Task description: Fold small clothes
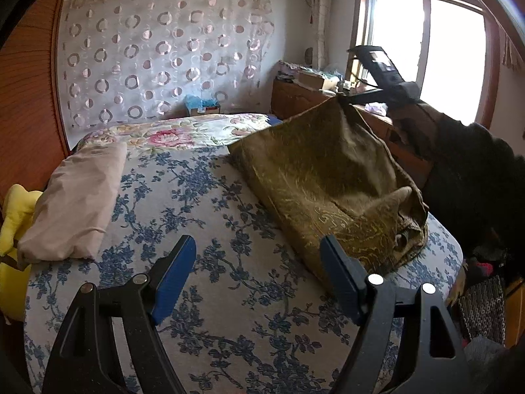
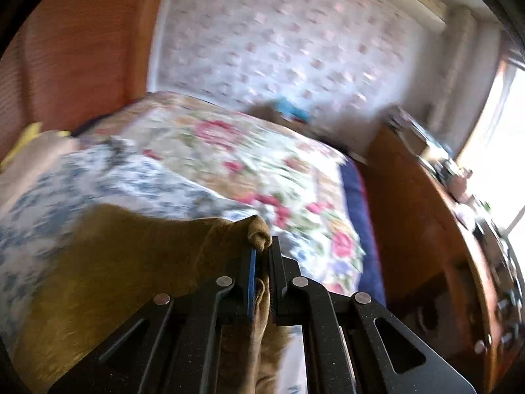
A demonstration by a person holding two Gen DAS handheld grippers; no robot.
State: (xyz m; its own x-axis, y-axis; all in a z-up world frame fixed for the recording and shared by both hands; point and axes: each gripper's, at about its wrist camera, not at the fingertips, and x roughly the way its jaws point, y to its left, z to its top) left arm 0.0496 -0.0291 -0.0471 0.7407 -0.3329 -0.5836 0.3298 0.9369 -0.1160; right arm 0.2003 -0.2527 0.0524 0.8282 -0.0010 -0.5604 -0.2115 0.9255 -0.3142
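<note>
An olive-brown patterned garment (image 1: 331,180) lies on the right side of the bed, one corner pulled up off the sheet. My right gripper (image 1: 343,98) pinches that raised corner; in the right wrist view the right gripper (image 2: 262,246) is shut on a bunched fold of the olive-brown garment (image 2: 131,262), which hangs down to the left. My left gripper (image 1: 257,246) stands open low over the blue-flowered sheet (image 1: 203,203), its right finger just beside the garment's near edge, with nothing between its fingers.
A folded beige cloth (image 1: 78,203) lies at the bed's left, beside a yellow item (image 1: 16,210). A pink-flowered quilt (image 1: 183,133) covers the far end. A wooden cabinet (image 1: 295,97) with clutter stands by the window. A dark sleeve (image 1: 472,177) comes in from the right.
</note>
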